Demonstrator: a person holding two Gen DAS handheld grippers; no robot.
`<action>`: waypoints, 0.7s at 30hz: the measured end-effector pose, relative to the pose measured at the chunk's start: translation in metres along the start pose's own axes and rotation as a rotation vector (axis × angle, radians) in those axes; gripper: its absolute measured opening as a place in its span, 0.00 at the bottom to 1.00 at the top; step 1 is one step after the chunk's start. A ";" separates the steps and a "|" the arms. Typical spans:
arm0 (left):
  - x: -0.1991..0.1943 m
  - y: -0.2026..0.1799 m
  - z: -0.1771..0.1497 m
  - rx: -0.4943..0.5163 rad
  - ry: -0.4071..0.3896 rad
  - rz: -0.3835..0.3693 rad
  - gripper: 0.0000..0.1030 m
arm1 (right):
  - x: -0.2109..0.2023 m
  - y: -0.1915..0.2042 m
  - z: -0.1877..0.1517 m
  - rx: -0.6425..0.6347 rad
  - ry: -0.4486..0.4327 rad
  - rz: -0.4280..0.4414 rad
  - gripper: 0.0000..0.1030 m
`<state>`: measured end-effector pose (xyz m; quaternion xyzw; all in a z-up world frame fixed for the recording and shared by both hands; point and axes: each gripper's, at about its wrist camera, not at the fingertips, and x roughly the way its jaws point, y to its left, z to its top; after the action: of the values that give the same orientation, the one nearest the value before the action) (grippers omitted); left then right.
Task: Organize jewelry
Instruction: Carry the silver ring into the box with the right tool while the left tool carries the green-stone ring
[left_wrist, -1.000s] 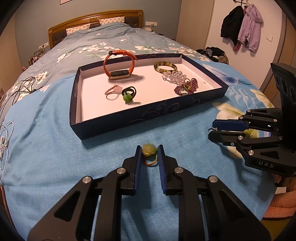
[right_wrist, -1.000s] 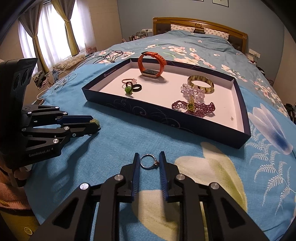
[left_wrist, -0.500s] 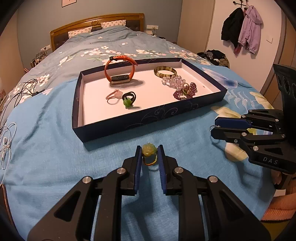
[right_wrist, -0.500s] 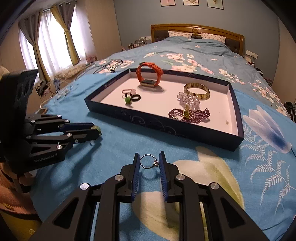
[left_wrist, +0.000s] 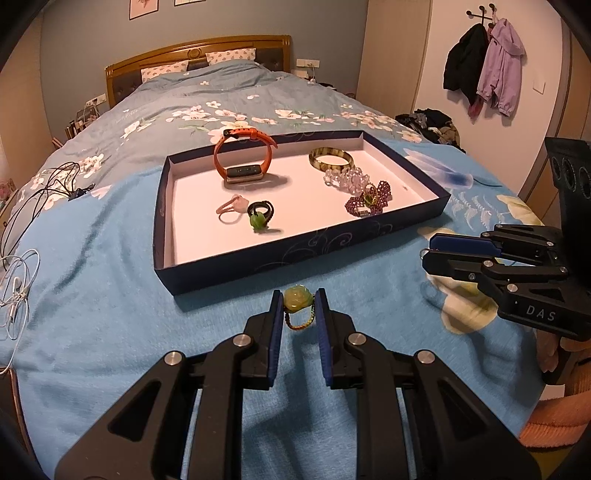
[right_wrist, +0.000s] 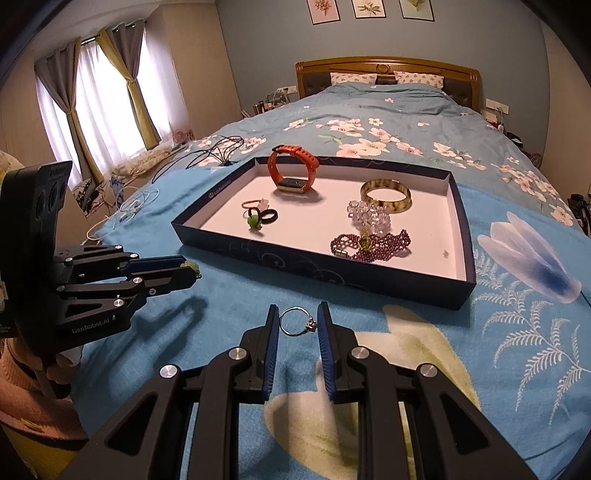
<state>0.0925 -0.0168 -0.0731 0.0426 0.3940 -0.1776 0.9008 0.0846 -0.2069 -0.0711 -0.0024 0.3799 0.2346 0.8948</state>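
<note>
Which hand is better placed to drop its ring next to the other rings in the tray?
Left, probably. Its tool holds the green ring in front of the tray's ring corner; the right tool sits further right.

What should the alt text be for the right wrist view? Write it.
The right gripper holds a silver ring above a blue floral bedspread, short of a navy tray of bracelets, rings and an orange watch. At left, the left gripper holds a green-stone ring.
</note>
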 end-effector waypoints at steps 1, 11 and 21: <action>-0.001 0.000 0.001 -0.001 -0.004 0.000 0.17 | -0.001 0.000 0.000 0.002 -0.003 0.001 0.18; -0.010 0.003 0.008 -0.011 -0.038 0.002 0.17 | -0.005 -0.002 0.006 0.014 -0.032 0.008 0.18; -0.018 0.004 0.015 -0.013 -0.068 0.005 0.17 | -0.009 -0.007 0.011 0.026 -0.058 0.012 0.18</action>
<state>0.0926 -0.0114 -0.0501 0.0319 0.3641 -0.1740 0.9144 0.0891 -0.2147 -0.0585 0.0182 0.3566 0.2349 0.9040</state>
